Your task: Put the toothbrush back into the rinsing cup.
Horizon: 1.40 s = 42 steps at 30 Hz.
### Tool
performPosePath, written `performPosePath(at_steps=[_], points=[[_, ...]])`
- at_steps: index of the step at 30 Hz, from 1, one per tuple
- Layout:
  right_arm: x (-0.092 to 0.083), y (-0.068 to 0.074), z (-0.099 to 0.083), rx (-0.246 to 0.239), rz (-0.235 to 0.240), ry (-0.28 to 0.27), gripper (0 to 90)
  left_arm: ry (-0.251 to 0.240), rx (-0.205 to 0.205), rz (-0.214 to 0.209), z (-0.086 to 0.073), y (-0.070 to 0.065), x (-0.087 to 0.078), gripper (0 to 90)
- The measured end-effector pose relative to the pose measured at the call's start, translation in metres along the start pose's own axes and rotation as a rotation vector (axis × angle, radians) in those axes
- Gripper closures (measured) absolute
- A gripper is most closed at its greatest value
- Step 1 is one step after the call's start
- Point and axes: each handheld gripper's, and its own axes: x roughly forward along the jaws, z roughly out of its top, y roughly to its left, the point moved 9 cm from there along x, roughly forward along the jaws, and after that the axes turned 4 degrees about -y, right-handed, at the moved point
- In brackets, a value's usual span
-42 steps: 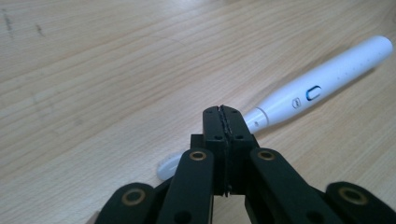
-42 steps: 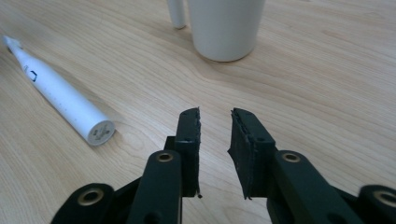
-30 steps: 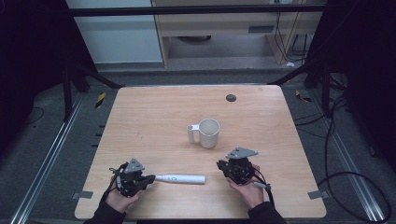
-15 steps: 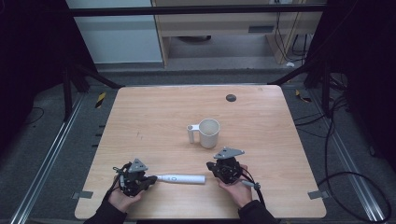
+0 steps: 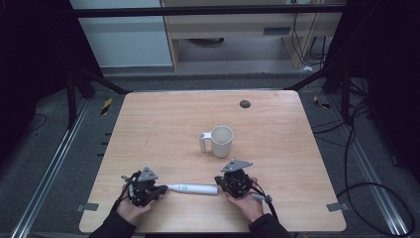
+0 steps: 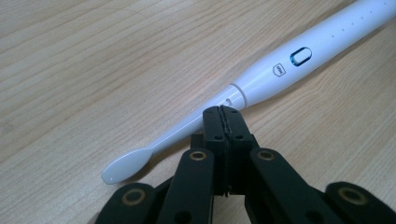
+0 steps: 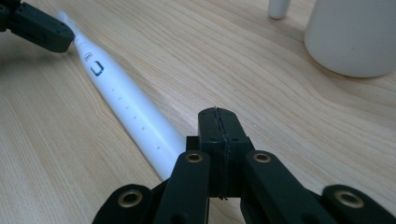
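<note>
On the wooden table [image 5: 163, 124] in the high view, a white electric toothbrush [image 5: 192, 188] is seen lying flat between the left gripper [image 5: 159, 189] and the right gripper [image 5: 221, 184], with a white mug [image 5: 221, 141] standing beyond it. Along the left gripper view, the jaws are pressed together with nothing between them, just beside the toothbrush's neck. Along the right gripper view, the jaws are likewise closed empty beside the handle's butt end.

Lab, framed wooden table [image 5: 163, 124], floor cables [image 5: 366, 193]

Dim workroom around a pale wooden table [image 5: 163, 124]

Grey floor [image 5: 44, 144] with cables [image 5: 369, 193] and black frame legs [image 5: 74, 94]; beyond stand a white cabinet [image 5: 131, 39] and a beige shelf unit [image 5: 233, 34].
</note>
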Motion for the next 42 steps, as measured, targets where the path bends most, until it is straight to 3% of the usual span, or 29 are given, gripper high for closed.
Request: performPosePath(at_steps=[21,42], points=[[0.003,0.007,-0.004,-0.004,0.025,0.019,90.0,-0.008,-0.004,0.023,0.009,0.005,0.010,89.3],[0.009,0.028,-0.007,-0.014,0.084,0.041,90.0,-0.029,-0.019,0.060,0.021,0.017,0.019,89.3]])
